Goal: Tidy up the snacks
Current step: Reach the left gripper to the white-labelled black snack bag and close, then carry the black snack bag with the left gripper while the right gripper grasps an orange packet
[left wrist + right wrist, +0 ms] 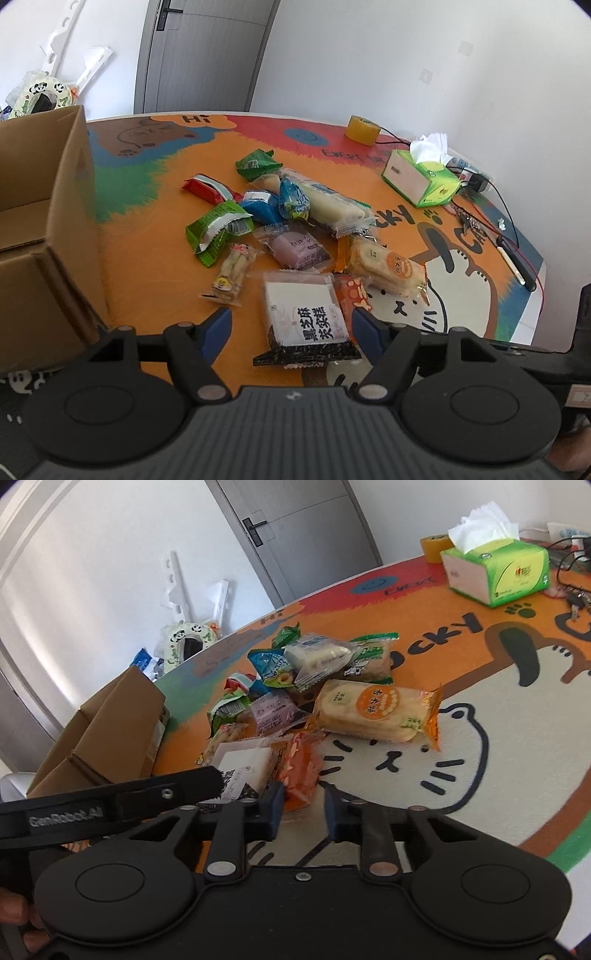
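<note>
A heap of wrapped snacks lies on the colourful cat mat (155, 258). In the left wrist view my left gripper (291, 321) stands open astride a white-and-black sesame cake packet (306, 317); its left fingertip (221, 321) is clear of the wrapper. In the right wrist view my right gripper (303, 805) has its jaws drawn close on the near end of a small orange snack packet (299, 768). Just beyond it lies a rice cracker pack (373, 709). The left gripper's black finger (155, 794) reaches in over the sesame cake packet (243, 764).
An open cardboard box (48, 229) stands at the left of the mat. A green tissue box (421, 177), a tape roll (362, 129) and cables (509, 236) sit at the far right. Green, blue, red and purple packets (266, 206) fill the middle.
</note>
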`<state>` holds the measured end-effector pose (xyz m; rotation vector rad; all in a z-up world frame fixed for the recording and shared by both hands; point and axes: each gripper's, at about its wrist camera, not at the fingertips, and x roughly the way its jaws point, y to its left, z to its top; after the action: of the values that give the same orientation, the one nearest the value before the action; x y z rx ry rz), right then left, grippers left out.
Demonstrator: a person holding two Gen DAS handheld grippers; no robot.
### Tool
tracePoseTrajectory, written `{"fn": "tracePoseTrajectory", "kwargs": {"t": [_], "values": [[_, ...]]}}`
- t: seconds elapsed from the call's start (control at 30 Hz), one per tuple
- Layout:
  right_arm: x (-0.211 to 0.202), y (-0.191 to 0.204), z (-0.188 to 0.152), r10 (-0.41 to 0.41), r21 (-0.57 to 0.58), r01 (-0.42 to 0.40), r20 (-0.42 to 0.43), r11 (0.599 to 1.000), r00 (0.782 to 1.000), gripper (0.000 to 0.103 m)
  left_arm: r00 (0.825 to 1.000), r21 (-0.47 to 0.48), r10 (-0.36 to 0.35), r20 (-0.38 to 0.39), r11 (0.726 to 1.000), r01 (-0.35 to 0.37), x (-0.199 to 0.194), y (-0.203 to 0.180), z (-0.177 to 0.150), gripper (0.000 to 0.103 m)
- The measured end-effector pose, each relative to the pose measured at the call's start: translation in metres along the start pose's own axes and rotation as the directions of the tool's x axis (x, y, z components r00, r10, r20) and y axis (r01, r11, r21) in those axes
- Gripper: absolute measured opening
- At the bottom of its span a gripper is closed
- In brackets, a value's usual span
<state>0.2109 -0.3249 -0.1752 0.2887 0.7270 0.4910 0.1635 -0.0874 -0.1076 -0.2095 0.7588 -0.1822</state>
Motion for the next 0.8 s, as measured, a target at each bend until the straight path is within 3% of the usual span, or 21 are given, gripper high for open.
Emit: {"fn": "tracePoseTrajectory", "kwargs": {"t": [0.33,0.47,0.6,0.8], "values": [[-0.011,-0.010,0.001,-0.024,0.006,0.024,0.009,1.000,1.000,0.015,1.000,0.014,0.007,-0.031,1.000,-0.007,0.022,-0.011,-0.006,0.070],[-0.016,-0.011,0.004,-0.026,0.016,0.025,0.013,1.000,1.000,0.016,0.999,0.054,0.041,-0.025,0.998,-0.039,0.026,-0.016,-0.009,0.055],[-0.013,-0.010,0.006,-0.056,0.018,0.055,0.024,0.998,0.998,0.042,0.999,0.028,0.034,-0.022,0.999,-0.034,0.024,-0.014,-0.007,0.046],[-0.003,-0.002,0.005,-0.062,0.001,0.062,0.018,0.998,0.998,0.042,0.999,0.010,0.038,0.009,0.999,-0.038,0.010,-0.007,-0.003,0.045]]}}
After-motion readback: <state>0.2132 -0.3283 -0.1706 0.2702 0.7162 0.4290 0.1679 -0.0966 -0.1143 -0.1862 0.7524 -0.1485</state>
